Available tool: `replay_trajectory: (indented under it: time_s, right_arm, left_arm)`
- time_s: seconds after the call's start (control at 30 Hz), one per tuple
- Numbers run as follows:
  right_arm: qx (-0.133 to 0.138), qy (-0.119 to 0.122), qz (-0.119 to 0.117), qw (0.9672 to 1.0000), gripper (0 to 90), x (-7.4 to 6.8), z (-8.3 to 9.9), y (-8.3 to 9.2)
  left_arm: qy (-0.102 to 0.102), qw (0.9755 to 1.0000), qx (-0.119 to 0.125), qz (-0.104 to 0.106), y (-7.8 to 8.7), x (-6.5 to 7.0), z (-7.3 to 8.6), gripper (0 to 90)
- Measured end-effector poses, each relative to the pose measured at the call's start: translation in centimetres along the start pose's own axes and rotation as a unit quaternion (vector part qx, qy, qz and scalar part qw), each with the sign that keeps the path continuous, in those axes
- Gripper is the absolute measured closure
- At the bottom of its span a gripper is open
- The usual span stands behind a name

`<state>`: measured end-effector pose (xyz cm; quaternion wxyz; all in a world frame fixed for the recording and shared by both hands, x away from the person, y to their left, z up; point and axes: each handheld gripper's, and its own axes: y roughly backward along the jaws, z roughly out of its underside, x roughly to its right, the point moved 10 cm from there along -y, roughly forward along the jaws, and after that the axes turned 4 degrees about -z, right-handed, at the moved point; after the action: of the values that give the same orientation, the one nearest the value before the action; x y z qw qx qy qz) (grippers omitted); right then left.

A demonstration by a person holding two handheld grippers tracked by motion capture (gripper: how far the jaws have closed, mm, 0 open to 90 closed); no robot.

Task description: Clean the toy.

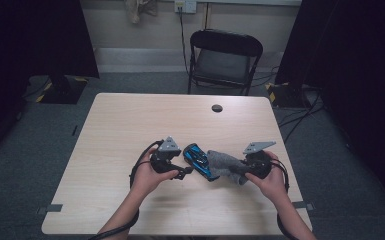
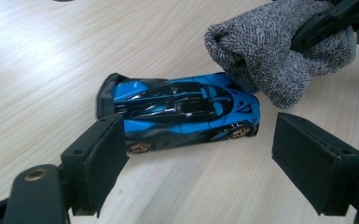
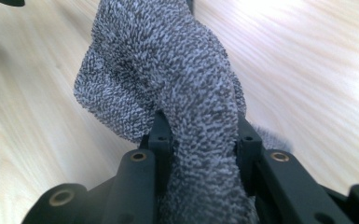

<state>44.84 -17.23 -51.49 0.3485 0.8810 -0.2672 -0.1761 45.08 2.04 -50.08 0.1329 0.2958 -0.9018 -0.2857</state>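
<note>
Left gripper [image 2: 196,158] fingers spread wide, holding nothing, either side of the blue toy car [image 2: 182,112] on the worktop [image 2: 51,56]. Car's nose tucked under the grey cloth [image 2: 279,51]. Right gripper [image 3: 204,140] fingers clamped on that cloth, tips buried, worktop ahead mostly hidden.

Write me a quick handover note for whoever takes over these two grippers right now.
Left hand-held gripper: open, jaws either side of the blue toy car, not touching it.
Right hand-held gripper: shut on the grey cloth.
The car stands on its wheels on the table; the cloth's free end rests against one end of it.
Done: cloth picked up and brought to the car.
Left, probably: steady the car with the left hand-held gripper and wipe it.
</note>
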Motion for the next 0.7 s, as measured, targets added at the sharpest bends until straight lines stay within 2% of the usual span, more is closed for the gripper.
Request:
replay_trajectory:
  time_s: [0.1,0.27,0.37,0.43,0.53,0.6,0.7]
  right_arm:
    - [0.007,-0.015,0.003,0.9999,67.8,0.6,0.9,0.2]
    - [0.000,-0.030,0.018,0.9994,67.5,1.6,2.5,0.5]
    - [0.005,-0.032,0.017,0.9993,66.9,1.7,3.1,0.4]
    - [-0.003,-0.037,0.022,0.9991,66.1,1.9,3.8,0.1]
    - [-0.010,-0.038,0.022,0.9990,65.8,2.0,4.6,-0.2]
    - [-0.014,-0.040,0.024,0.9988,64.8,2.2,4.9,-0.3]
    - [-0.007,-0.039,0.020,0.9990,62.9,2.2,5.1,-0.4]
  left_arm:
    - [-0.007,1.0000,-0.006,0.004,-1.3,0.5,-0.1,17.6]
    - [-0.017,0.9998,-0.012,0.007,-3.4,1.1,-0.6,18.0]
    - [-0.022,0.9997,-0.009,-0.005,-4.7,1.0,-1.0,18.8]
    - [-0.014,0.9998,-0.008,-0.006,-5.4,0.9,-1.1,18.7]
    - [-0.021,0.9996,-0.019,-0.008,-6.7,0.9,-0.8,18.7]
    - [-0.022,0.9994,-0.022,-0.016,-7.0,0.8,-0.7,16.7]
    - [-0.030,0.9993,-0.009,-0.020,-7.1,0.5,-1.2,16.2]
